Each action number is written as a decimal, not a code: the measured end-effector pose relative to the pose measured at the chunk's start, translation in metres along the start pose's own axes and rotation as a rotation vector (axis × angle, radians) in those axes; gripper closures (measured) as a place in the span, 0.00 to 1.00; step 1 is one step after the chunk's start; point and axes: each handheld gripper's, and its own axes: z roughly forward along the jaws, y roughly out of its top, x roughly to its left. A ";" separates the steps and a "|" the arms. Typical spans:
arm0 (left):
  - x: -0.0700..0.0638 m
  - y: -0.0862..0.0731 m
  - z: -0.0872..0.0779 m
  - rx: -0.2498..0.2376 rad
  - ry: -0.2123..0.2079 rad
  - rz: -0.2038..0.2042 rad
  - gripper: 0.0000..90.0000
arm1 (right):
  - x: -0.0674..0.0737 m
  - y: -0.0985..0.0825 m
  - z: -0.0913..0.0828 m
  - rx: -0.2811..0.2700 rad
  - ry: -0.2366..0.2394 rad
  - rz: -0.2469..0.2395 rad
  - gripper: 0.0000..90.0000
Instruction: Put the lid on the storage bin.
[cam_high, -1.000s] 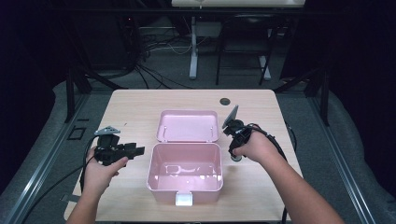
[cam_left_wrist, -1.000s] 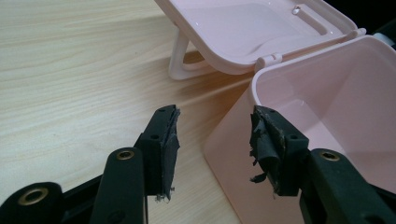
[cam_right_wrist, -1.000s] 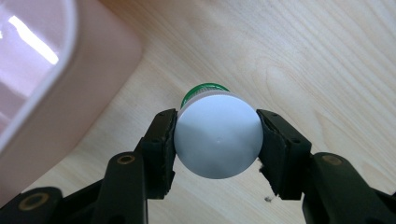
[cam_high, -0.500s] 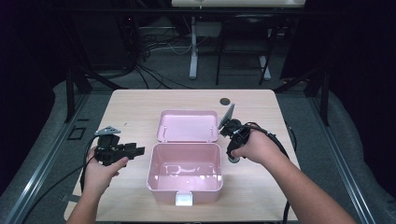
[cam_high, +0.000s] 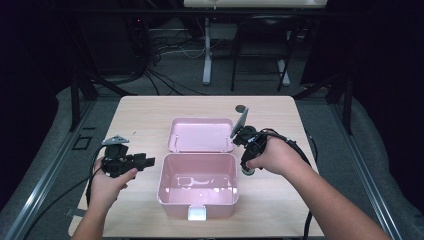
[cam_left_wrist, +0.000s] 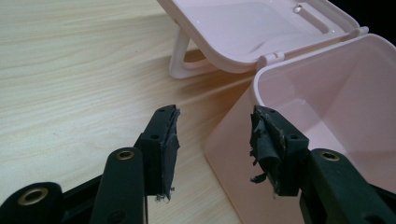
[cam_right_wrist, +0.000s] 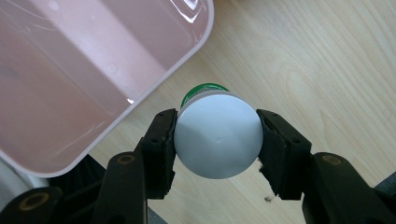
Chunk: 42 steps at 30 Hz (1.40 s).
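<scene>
Pink plastic box (cam_high: 197, 185): lid open, nothing inside, on my desk (cam_high: 150, 112).
Right gripper (cam_right_wrist: 217, 140): I clamp a white-capped green bottle (cam_right_wrist: 217, 140) beside it.
Left gripper (cam_left_wrist: 215, 144): wide, holding nothing.
Left: bottle into box.

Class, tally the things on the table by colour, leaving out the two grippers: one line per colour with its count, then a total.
Pink: 1, the open box with its hinged lid
White and green: 1, the white-capped bottle held in the right gripper
Dark: 1, a small round thing near the far edge; what it is I cannot tell
Total: 3
</scene>
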 end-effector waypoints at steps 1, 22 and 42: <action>0.000 0.000 0.000 -0.001 0.001 -0.001 0.57 | 0.001 0.000 -0.001 0.000 0.000 -0.006 0.56; 0.001 0.000 0.000 -0.003 -0.007 -0.008 0.57 | 0.017 0.011 -0.021 -0.023 0.006 -0.066 0.56; 0.003 0.000 0.000 -0.005 -0.010 -0.017 0.57 | 0.041 0.032 -0.019 -0.045 0.008 -0.143 0.56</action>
